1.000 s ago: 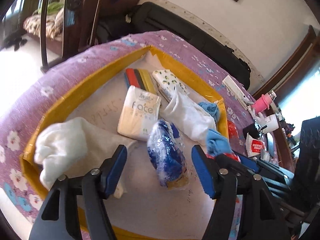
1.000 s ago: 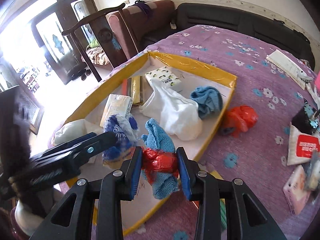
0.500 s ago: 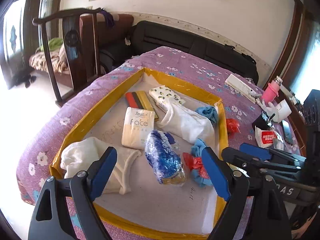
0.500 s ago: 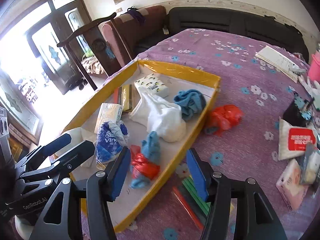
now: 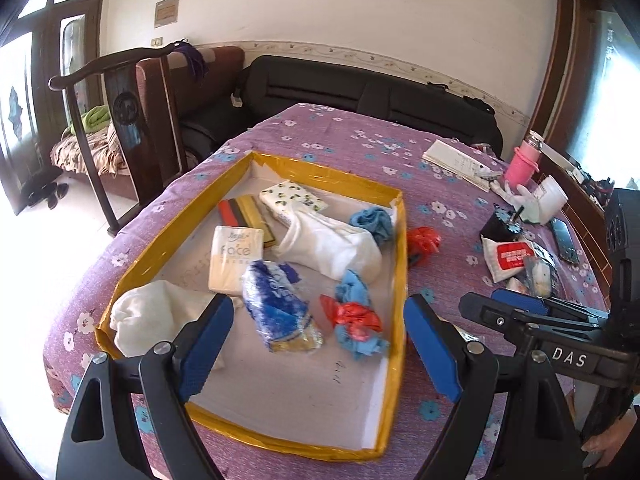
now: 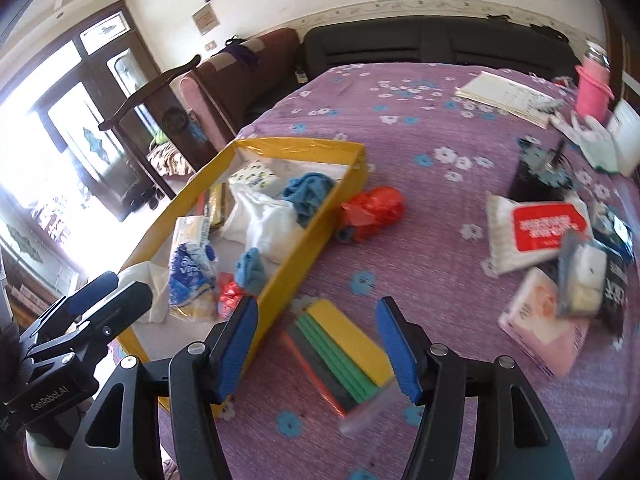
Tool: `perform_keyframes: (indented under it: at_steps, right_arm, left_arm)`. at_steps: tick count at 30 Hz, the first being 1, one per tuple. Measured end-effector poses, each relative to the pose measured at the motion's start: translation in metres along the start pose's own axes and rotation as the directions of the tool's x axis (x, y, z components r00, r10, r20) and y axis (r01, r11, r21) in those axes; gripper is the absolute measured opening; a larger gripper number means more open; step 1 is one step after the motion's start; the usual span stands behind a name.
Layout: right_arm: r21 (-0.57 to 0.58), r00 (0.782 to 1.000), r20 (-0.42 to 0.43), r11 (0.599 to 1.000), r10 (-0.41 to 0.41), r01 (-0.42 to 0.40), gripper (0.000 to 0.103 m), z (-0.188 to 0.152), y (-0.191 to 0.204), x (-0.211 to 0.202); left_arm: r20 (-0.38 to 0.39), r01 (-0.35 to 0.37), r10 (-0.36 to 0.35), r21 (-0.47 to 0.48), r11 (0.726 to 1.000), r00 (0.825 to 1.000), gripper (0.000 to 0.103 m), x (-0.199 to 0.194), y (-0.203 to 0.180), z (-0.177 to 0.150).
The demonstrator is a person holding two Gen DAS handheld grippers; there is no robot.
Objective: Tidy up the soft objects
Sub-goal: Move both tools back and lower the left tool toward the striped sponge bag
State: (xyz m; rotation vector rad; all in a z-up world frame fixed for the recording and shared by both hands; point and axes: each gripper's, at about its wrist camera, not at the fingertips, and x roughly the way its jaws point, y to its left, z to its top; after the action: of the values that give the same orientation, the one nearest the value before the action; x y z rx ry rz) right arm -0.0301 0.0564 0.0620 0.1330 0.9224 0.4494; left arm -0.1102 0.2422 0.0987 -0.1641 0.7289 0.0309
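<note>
Ahead of my left tongs (image 5: 318, 350): near end of tray (image 5: 394, 364) floor bare, easy entry. Farther in, crowded: blue pack (image 5: 276, 312), red-blue bundle (image 5: 354, 316), white cloth (image 5: 156, 316) to left. Yellow rim all round, must clear from above. My right tongs (image 6: 318, 344) opening, nothing between pads; colour strips (image 6: 340, 350) lie beneath. Left of them, tray wall. Right of them, packets (image 6: 540, 228) clustered. Ahead, open purple cloth (image 6: 424, 208), only red bag (image 6: 374, 210) beside tray.

Cloth bundle (image 5: 354, 316) lies in tray (image 5: 400, 280), beside bagged roll (image 5: 276, 312).
</note>
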Motion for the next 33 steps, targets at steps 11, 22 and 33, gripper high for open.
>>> perform_keyframes:
  at_steps: [11, 22, 33]
  right_arm:
    - [0.076, 0.999, 0.028, 0.997, -0.025, 0.023, 0.068, -0.017, -0.045, -0.023]
    - [0.211, 0.989, 0.060, 0.970, -0.137, 0.122, 0.069, -0.038, -0.130, -0.062]
    - [0.324, 0.986, 0.056, 0.937, -0.157, 0.131, 0.070, -0.059, -0.184, -0.068]
  left_arm:
    - [-0.019, 0.020, -0.019, 0.062, 0.998, 1.000, 0.087, -0.002, -0.036, -0.005]
    - [-0.067, 0.070, -0.065, 0.077, 0.995, 0.996, 0.089, 0.002, -0.053, -0.011]
    - [-0.245, 0.206, -0.175, 0.107, 0.973, 0.954, 0.089, 0.043, -0.105, -0.034]
